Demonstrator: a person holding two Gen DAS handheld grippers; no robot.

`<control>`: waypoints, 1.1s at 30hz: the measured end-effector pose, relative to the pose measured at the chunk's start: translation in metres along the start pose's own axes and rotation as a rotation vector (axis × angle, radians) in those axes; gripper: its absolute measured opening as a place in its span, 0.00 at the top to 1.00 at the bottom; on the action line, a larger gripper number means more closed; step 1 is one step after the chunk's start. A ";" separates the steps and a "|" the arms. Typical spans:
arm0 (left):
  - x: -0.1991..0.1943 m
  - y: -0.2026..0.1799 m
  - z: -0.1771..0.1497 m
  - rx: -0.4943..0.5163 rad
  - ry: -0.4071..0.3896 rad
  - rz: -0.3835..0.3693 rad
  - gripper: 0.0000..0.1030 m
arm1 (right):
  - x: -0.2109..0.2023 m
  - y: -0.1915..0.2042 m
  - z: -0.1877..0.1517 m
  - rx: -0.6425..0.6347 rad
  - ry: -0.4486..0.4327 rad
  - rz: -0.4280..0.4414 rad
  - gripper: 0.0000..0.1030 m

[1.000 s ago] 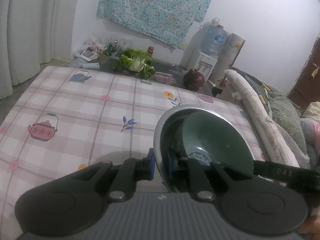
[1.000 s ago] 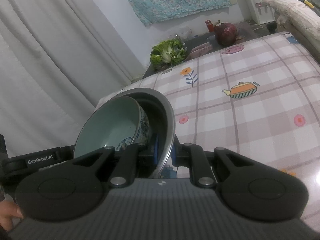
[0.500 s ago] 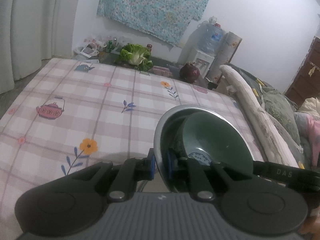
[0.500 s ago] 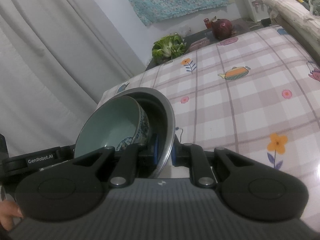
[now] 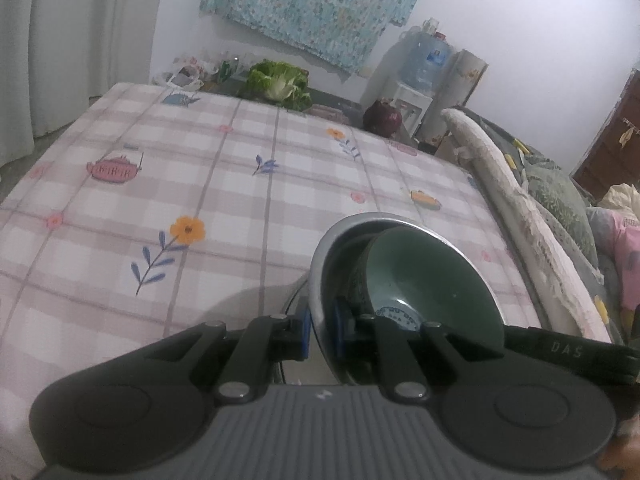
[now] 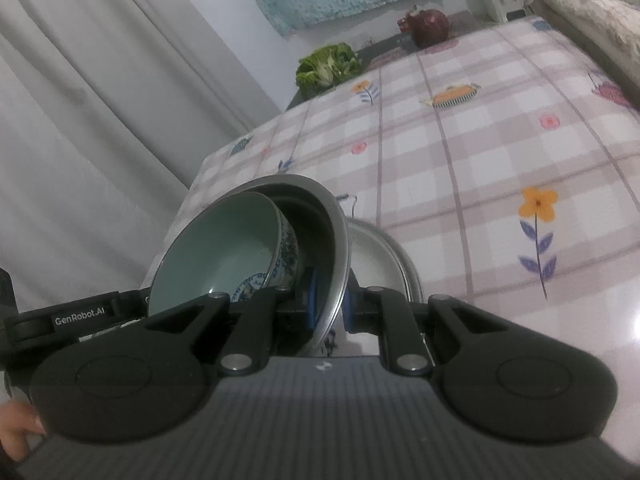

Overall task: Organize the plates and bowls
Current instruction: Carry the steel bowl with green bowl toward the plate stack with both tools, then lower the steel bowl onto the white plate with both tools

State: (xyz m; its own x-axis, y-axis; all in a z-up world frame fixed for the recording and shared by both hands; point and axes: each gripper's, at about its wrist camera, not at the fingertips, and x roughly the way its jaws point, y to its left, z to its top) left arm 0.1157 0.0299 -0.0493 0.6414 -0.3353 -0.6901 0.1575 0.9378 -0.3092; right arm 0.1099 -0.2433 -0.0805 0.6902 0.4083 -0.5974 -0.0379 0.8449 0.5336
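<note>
A steel bowl (image 5: pixel 332 248) with a green-glazed, blue-patterned ceramic bowl (image 5: pixel 432 280) nested inside it hangs tilted above the near part of the table. My left gripper (image 5: pixel 322 330) is shut on the steel bowl's rim on one side. On the opposite side of the steel bowl (image 6: pixel 324 216), my right gripper (image 6: pixel 330 304) is shut on the rim, the ceramic bowl (image 6: pixel 220 256) leaning inside. Just below and beyond the bowls, a shallow metal plate (image 6: pixel 384 252) lies on the table. Each view shows the other gripper's body at its edge.
The table wears a pink checked cloth (image 5: pixel 200 200) with flower and teapot prints. Past its far edge are a green cabbage (image 5: pixel 280 84), a dark red round vegetable (image 5: pixel 382 118) and a water dispenser (image 5: pixel 424 64). A rolled blanket (image 5: pixel 500 184) runs along the right; curtains (image 6: pixel 100 100) hang on the left.
Both grippers have drawn back toward the near edge with the bowls, so more cloth shows ahead. The metal plate has come into view under the bowls in the right wrist view.
</note>
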 end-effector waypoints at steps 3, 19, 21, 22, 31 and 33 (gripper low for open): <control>0.000 0.001 -0.007 -0.006 0.014 -0.003 0.90 | -0.001 -0.003 -0.008 0.008 0.014 -0.003 0.87; 0.014 0.006 -0.022 -0.010 0.068 0.006 0.89 | 0.006 -0.008 -0.021 -0.019 0.038 -0.045 0.87; 0.015 0.007 -0.022 -0.010 0.069 0.007 0.89 | 0.006 -0.007 -0.021 -0.029 0.033 -0.051 0.87; 0.015 0.007 -0.022 -0.010 0.068 0.008 0.89 | 0.006 -0.006 -0.021 -0.033 0.031 -0.053 0.87; 0.015 0.006 -0.021 0.020 0.048 0.015 0.86 | 0.009 -0.007 -0.022 -0.044 0.007 -0.068 0.87; 0.011 0.004 -0.020 0.034 0.027 0.018 0.85 | 0.008 -0.007 -0.022 -0.042 0.004 -0.069 0.86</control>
State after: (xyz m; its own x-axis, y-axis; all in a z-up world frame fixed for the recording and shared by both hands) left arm 0.1086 0.0283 -0.0714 0.6242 -0.3203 -0.7126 0.1720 0.9460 -0.2746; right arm 0.1001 -0.2378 -0.1022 0.6897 0.3494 -0.6342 -0.0205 0.8849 0.4652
